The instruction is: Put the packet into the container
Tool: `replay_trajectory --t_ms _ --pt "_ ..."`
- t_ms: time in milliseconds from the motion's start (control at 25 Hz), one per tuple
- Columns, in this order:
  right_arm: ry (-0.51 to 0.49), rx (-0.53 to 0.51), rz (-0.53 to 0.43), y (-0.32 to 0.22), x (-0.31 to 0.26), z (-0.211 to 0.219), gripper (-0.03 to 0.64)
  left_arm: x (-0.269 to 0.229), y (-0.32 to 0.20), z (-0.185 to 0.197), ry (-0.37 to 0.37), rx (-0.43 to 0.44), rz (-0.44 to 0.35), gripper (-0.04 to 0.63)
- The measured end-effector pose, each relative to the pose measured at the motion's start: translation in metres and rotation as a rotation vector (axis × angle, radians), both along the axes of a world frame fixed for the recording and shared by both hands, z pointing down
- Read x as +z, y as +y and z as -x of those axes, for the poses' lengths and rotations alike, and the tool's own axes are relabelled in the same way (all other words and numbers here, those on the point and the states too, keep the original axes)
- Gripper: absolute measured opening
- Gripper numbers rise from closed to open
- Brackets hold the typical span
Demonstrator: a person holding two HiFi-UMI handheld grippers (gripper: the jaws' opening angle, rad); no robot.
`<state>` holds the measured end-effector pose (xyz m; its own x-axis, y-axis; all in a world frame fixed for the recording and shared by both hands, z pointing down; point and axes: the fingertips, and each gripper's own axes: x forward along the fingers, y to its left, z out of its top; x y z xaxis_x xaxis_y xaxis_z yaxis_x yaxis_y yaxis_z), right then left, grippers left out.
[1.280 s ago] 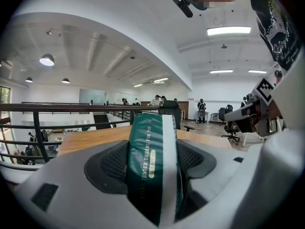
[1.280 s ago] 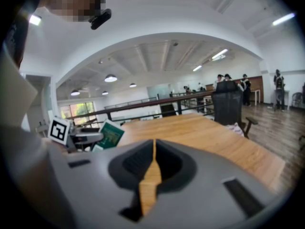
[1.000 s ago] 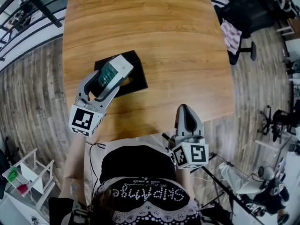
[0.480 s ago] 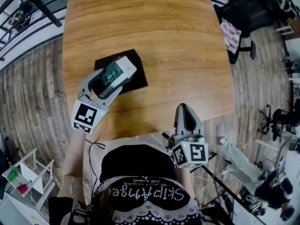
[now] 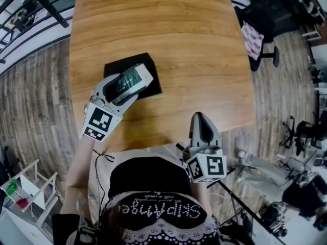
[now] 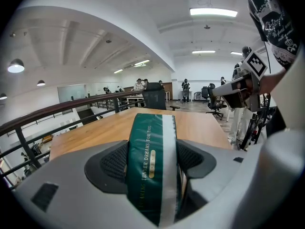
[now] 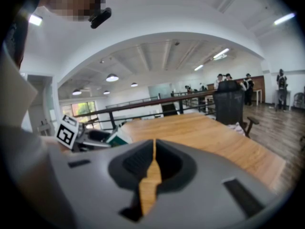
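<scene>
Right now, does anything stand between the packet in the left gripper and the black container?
Nothing visible does. The left gripper holds the packet right over the black container on the table; the stretch beneath it is hidden.

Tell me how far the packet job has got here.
Done: the left hand-held gripper has the green-and-white packet clamped in its jaws. In hand: the packet is held over the black container on the table. Remaining: lowering it in and releasing. The right hand-held gripper is shut and empty.
</scene>
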<state>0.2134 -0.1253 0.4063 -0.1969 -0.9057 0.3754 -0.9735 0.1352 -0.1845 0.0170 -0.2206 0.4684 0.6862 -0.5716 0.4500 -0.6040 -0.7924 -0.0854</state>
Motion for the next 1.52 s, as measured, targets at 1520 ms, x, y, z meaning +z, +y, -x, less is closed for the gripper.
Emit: replay_trajectory --t_ms 1520 --pt "0.002 0.001 0.022 -0.009 0.007 0.003 0.037 0.056 -0.002 -0.015 -0.113 0.125 0.134 0.345"
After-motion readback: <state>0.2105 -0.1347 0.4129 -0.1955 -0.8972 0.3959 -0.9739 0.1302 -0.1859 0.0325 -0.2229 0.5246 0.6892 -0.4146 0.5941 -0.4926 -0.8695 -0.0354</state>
